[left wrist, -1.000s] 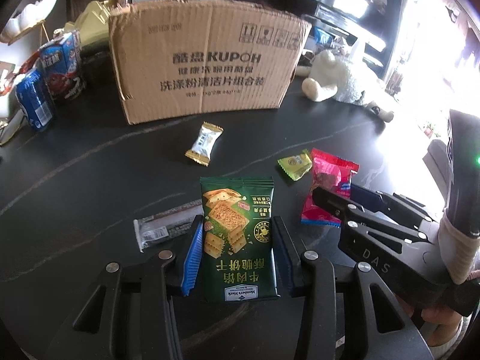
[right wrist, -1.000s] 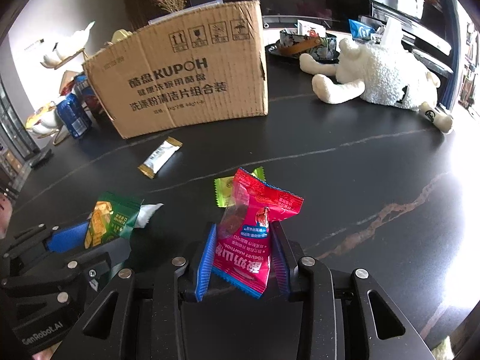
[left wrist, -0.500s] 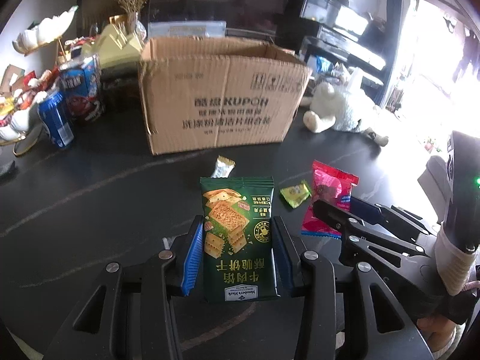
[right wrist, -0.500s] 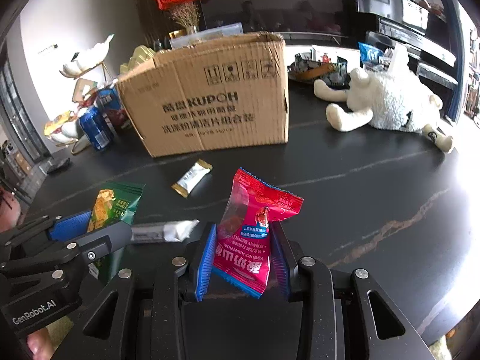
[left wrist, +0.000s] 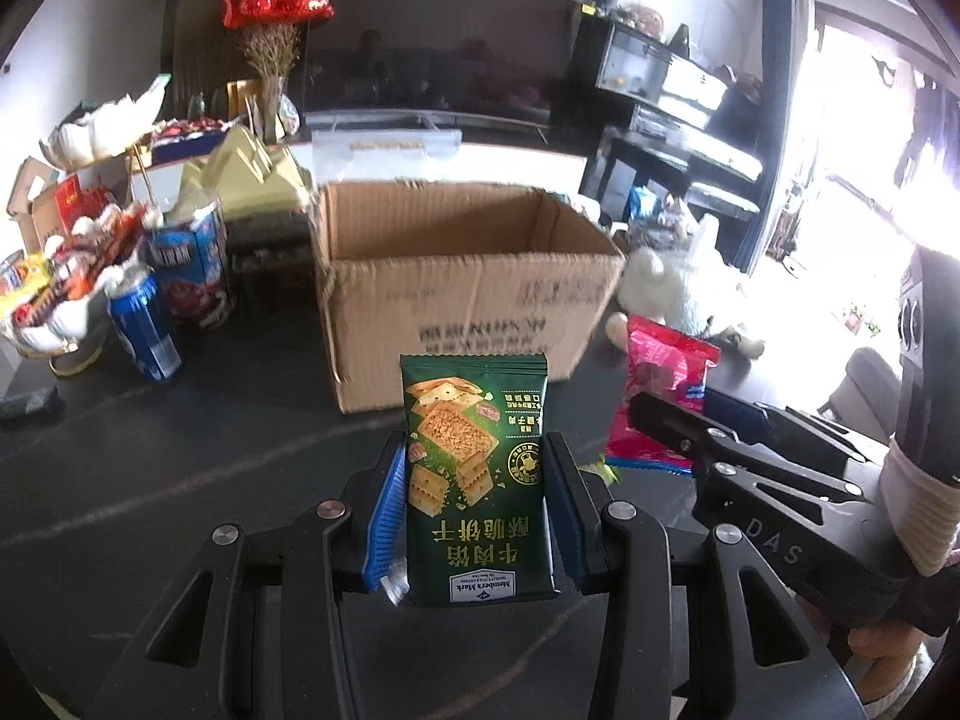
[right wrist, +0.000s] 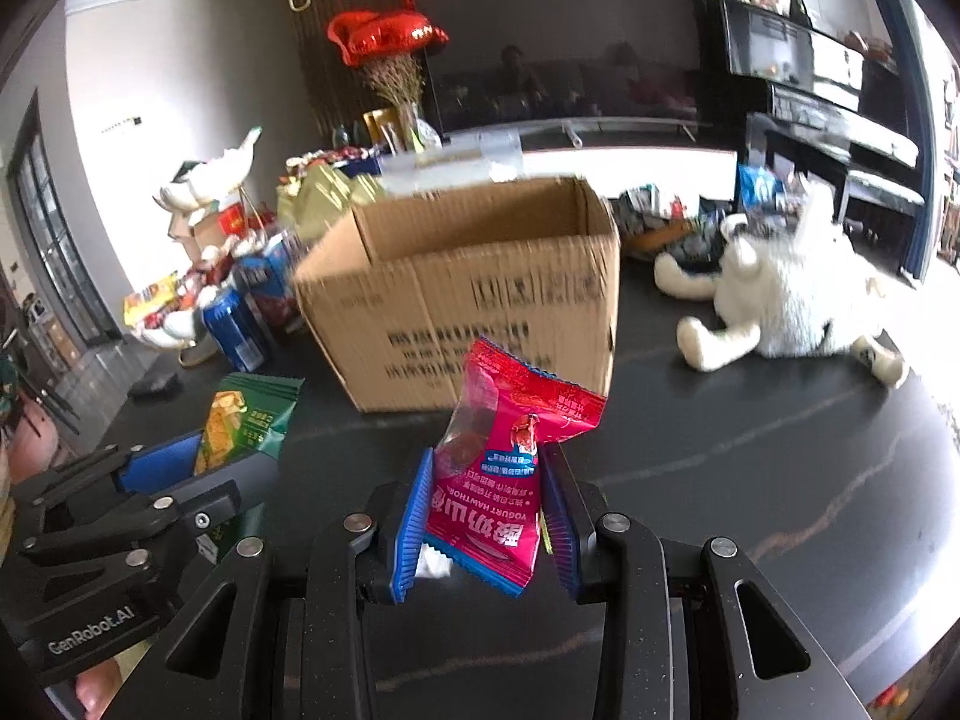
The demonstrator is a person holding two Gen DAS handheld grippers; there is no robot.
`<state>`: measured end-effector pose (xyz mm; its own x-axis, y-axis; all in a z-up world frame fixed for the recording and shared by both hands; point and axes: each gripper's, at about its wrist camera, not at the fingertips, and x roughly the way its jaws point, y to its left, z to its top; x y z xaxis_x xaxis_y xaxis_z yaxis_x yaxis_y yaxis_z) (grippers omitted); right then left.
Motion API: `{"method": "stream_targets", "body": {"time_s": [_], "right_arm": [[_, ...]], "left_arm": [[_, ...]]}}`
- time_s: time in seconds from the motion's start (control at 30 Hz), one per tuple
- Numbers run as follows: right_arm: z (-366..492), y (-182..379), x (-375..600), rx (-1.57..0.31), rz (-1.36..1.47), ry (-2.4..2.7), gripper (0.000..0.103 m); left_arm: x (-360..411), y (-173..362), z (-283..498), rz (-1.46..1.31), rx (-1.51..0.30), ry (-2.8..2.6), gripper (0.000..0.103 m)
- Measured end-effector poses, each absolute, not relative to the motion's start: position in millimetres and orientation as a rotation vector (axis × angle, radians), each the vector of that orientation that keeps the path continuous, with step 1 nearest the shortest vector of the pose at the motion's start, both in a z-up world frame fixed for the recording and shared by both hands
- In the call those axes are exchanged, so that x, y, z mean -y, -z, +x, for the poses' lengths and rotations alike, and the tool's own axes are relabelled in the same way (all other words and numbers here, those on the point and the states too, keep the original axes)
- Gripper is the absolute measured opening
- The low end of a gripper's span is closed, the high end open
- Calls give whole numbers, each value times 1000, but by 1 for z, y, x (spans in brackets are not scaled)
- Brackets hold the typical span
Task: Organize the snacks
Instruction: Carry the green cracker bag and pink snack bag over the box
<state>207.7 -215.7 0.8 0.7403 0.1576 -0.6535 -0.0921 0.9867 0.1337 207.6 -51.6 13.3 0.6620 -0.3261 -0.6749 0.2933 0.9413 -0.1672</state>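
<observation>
My left gripper (left wrist: 474,480) is shut on a green cracker packet (left wrist: 477,480), held upright above the dark table. My right gripper (right wrist: 489,492) is shut on a pink hawthorn snack packet (right wrist: 510,468), also lifted. Each gripper shows in the other's view: the right one with the pink packet (left wrist: 666,402) at the right of the left wrist view, the left one with the green packet (right wrist: 246,420) at the left of the right wrist view. An open cardboard box (left wrist: 468,294) stands just beyond both, its inside partly visible (right wrist: 480,228). A small yellow-green packet peeks out behind the left gripper's right finger.
A blue can (left wrist: 144,324), a blue snack carton (left wrist: 192,264) and a heap of snacks on a white stand (left wrist: 60,276) crowd the table's left. A white plush toy (right wrist: 798,282) lies right of the box. Dark marble table (right wrist: 780,480) spreads around.
Both grippers have risen with their packets, and the views tipped up. The box's open top now shows, and the loose snacks on the table have dropped behind the grippers.
</observation>
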Motion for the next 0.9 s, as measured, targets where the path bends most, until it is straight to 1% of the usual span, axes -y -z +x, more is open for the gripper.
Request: {"method": "stream_targets", "body": {"time_s": [0.6,0.9], "right_arm": [[272,-60,200,-679,42,-156,37],[309,-71,205,-671,18,-147,37]], "left_arm": [[40,-73,273,-2,-704,333,43],[47,-83,314,19,-689,343,43]]}}
